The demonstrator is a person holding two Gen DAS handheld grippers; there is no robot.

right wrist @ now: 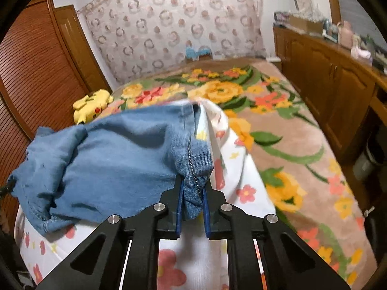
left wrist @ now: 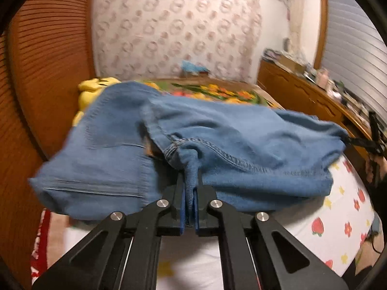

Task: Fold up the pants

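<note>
The pants are blue denim jeans (left wrist: 217,140), held up above a bed between my two grippers. My left gripper (left wrist: 191,181) is shut on a bunched fold of the jeans near a stitched seam. My right gripper (right wrist: 192,183) is shut on a hemmed edge of the jeans (right wrist: 116,159). It also shows at the far right of the left wrist view (left wrist: 373,142), pinching the other end of the cloth. The denim hangs loose and rumpled between them.
A white sheet with red and yellow flowers (right wrist: 232,159) lies under the jeans on a flowered blanket (right wrist: 290,130). A yellow plush toy (right wrist: 90,105) sits at the bed's left. A wooden cabinet (right wrist: 326,77) runs along the right; slatted wooden doors (right wrist: 31,67) stand left.
</note>
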